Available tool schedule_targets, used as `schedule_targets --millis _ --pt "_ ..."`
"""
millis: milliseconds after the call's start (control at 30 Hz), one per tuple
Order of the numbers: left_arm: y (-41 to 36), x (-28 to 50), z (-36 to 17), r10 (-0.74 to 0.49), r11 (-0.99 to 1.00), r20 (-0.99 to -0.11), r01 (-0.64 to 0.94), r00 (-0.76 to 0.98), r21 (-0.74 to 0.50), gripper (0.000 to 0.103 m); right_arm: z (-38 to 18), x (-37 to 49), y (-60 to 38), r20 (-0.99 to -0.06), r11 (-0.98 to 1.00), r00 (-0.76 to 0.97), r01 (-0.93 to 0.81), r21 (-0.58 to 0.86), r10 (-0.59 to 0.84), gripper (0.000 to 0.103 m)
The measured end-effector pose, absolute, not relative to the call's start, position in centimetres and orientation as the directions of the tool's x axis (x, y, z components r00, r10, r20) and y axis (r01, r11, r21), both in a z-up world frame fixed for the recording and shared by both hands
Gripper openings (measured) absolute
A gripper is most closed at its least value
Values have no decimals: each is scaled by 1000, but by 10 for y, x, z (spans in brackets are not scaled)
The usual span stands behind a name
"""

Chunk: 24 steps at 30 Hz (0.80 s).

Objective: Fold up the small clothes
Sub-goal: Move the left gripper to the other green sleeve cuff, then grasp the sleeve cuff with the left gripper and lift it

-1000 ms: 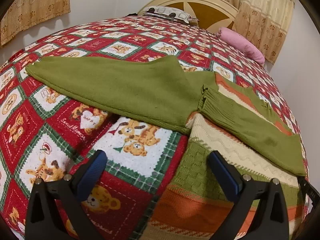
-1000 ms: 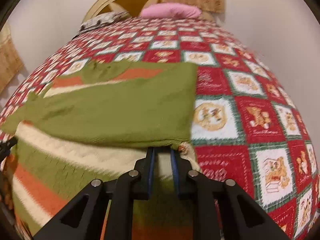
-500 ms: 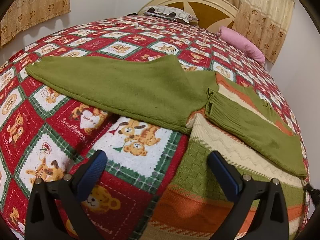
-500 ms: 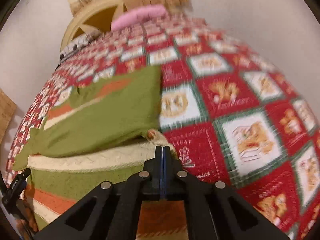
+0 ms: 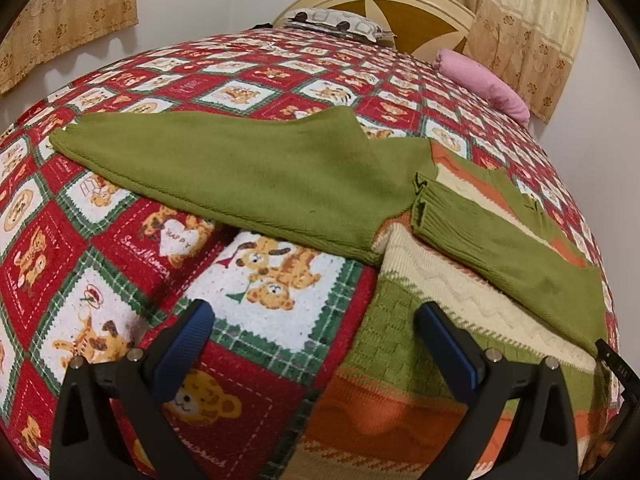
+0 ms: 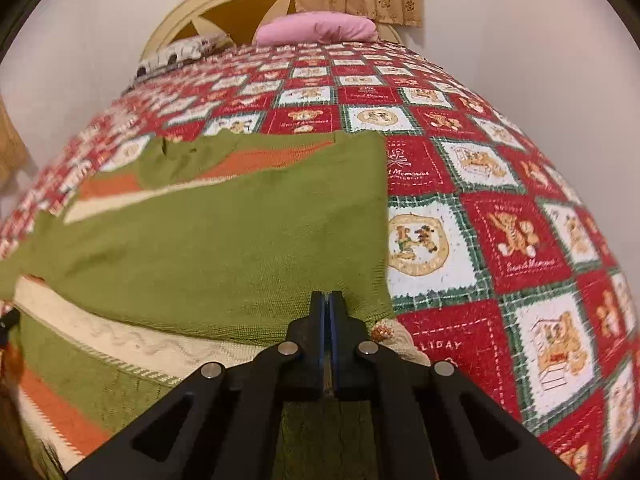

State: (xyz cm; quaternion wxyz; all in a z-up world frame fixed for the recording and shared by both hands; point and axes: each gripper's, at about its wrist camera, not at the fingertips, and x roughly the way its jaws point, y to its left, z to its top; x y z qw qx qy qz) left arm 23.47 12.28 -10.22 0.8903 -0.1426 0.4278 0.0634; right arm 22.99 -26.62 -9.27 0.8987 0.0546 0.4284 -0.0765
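Right gripper (image 6: 325, 304): fingers pressed together, nothing visibly pinched between them as far as we can see. The tips sit just at the near edge of the folded right sleeve (image 6: 240, 248), so whether a thread of knit is caught there we cannot tell. Left gripper (image 5: 316, 340): jaws spread wide, holding nothing, hovering over the bedspread (image 5: 120, 240) beside the sweater's lower left edge.

Sweater (image 5: 420, 360) (green, cream and orange stripes) lies flat on the bed, hem toward us, neck toward the headboard (image 5: 384, 4).

Progress, as we judge it:
- Right sleeve is laid across the chest, its ribbed cuff (image 5: 432, 212) resting near the body's left side. That fold looks done and lies fairly flat.
- Left sleeve (image 5: 224, 168) is spread out sideways over the bedspread, well clear of the body. Not yet folded.
- Body has not been folded hem to neck.

We put the task at roughly one third: one sleeve in, one sleeve and the body fold remaining. The open left gripper seems well placed to go for the left sleeve. A pink pillow (image 5: 484, 84) and a patterned pillow (image 5: 336, 26) sit at the far end, well apart from the work.
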Motion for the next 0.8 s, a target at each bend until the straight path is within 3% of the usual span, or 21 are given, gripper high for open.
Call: schedule_targets --millis 100,267,400,500,567,633,700,800 --pt "138 231 -92 -26 953 -781 -220 624 -207 103 -93 227 -272 -770 979 636 185 83 -54 2" --pt "225 222 -52 159 887 -693 -410 703 -213 103 -95 229 -272 -768 978 639 185 98 -44 2" --pt "304 243 -44 252 807 -702 -545 666 -228 102 -95 228 -273 -768 979 638 183 88 -50 2" --pt "346 265 -59 292 750 -745 -627 599 -210 87 -95 228 -273 -767 978 640 183 97 -44 2" --pt "365 279 -75 280 717 -783 -664 555 -214 71 -95 227 -273 -767 978 640 183 100 -41 2" --pt "375 289 -86 242 702 -805 -671 542 -240 63 -96 228 -273 -767 978 640 183 100 -41 2" --pt "382 303 -106 173 692 -833 -667 525 -277 60 -96 228 -273 -767 978 641 183 100 -42 2" --pt "372 310 -107 249 698 -823 -684 511 -213 60 -96 228 -273 -767 978 640 183 100 -41 2"
